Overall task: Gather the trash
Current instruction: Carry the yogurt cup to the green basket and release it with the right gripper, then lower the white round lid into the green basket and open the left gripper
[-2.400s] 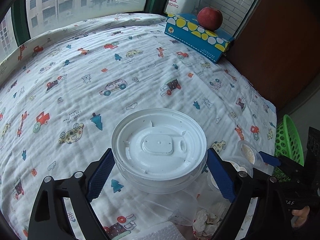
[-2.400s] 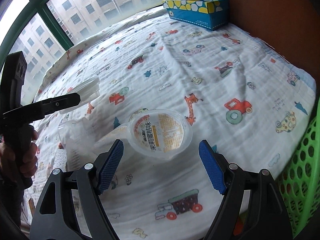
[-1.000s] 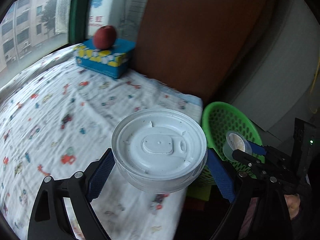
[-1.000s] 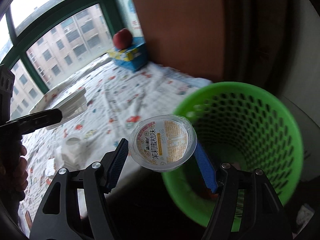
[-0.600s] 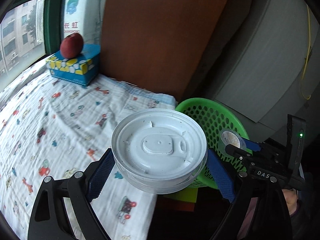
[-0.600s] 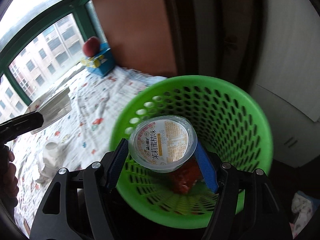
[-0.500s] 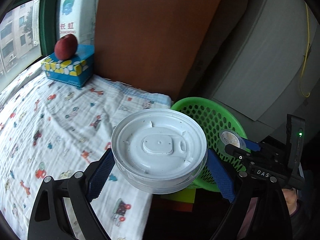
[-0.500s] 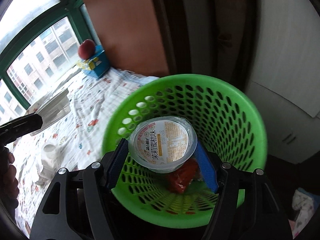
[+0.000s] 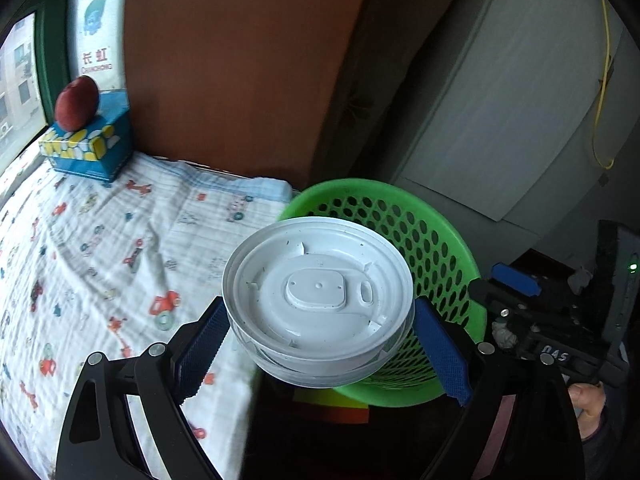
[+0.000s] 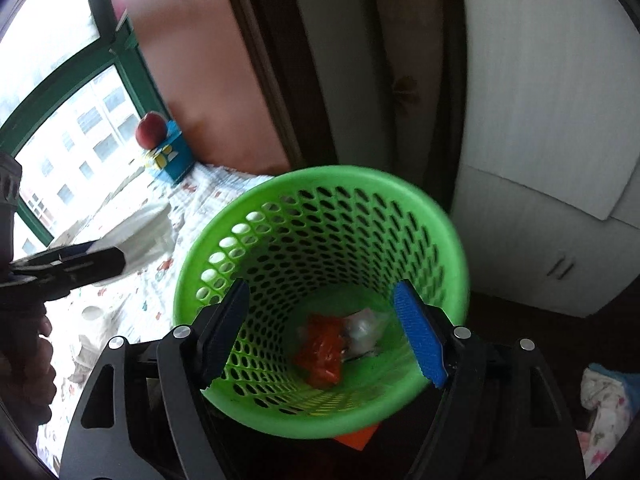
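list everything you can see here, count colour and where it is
bowl with lid: 1, white, between the left tongs' pads, beside the basket rim
basket: 1, green, on the floor by the bed edge, under the right tongs
wrapper: 1, red, at the basket bottom
clear cup: 1, see-through, at the basket bottom beside the wrapper
apple: 1, red, on top of the box
box: 1, blue and yellow, far corner of the bed
sheet: 1, white with small cars, over the bed
cord: 1, yellow, on the white cabinet
left tongs: 1, black with blue pads, shut on the bowl
right tongs: 1, black with blue pads, open, nothing between them
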The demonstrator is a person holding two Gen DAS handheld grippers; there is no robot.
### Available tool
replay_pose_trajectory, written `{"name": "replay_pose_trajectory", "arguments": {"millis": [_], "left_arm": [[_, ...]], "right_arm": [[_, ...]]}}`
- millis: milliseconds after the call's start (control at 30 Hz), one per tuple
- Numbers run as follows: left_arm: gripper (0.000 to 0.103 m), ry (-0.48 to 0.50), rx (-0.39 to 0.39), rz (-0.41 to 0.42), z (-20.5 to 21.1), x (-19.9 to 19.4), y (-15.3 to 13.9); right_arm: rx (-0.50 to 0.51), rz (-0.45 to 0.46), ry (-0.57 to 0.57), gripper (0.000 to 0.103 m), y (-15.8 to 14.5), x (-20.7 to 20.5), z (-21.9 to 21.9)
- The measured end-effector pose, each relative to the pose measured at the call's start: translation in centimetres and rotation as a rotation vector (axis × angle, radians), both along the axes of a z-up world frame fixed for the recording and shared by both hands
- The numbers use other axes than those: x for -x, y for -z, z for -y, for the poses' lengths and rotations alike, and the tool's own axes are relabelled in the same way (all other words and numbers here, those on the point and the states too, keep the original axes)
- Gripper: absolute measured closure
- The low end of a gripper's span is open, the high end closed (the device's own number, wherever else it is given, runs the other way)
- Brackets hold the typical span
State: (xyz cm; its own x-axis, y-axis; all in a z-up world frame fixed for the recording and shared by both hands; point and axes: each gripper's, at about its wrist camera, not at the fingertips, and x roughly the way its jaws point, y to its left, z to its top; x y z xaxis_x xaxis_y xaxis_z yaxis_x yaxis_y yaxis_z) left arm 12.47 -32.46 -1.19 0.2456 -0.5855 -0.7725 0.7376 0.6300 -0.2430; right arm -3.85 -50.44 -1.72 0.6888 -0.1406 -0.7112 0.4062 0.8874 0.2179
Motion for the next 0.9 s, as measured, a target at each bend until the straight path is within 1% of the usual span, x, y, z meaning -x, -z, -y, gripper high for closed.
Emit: {"name": "replay_pose_trajectory", "arguments": {"millis": [100,233,367,400,433,533,700,900], "left_arm": [[0.015,0.030,-0.026,-0.010,1.4,0.5,0.5],[0.015,0.056,-0.037,-0.023,2.8,1.2,1.3],[0.013,0.071,-0.033,-0.040,3.8,1.8,2.1],[0.010,0.067,-0.022,-0.036,3.9,1.9,2.1],[0.009,0.063,-0.033,-0.046,4.1,2.0,2.1],[0.009,0.066,-0.023,-0.050,3.9,2.2,2.0],[0.009,0.027,-0.028,-0.014,1.8,2.2,1.0],[0.009,-0.056,-0.039,0.018,-3.1,1.2,0.5]], "right_arm": [[-0.003,0.016,0.023,0.029,-0.3,1.0,0.6],[-0.012,0.032,0.041,0.029,-0.4,1.9,1.1],[-0.011,0.036,0.043,0.029,-0.4,2.2,1.0],[-0.011,0.036,0.044,0.029,-0.4,2.2,1.0],[-0.014,0.037,0.044,0.029,-0.4,2.3,1.0],[-0.021,0.039,0.040,0.029,-0.4,2.2,0.9],[-0.021,0.047,0.008,0.029,-0.8,2.0,-0.1],[-0.020,0.049,-0.055,0.029,-1.1,0.7,-2.6]]}}
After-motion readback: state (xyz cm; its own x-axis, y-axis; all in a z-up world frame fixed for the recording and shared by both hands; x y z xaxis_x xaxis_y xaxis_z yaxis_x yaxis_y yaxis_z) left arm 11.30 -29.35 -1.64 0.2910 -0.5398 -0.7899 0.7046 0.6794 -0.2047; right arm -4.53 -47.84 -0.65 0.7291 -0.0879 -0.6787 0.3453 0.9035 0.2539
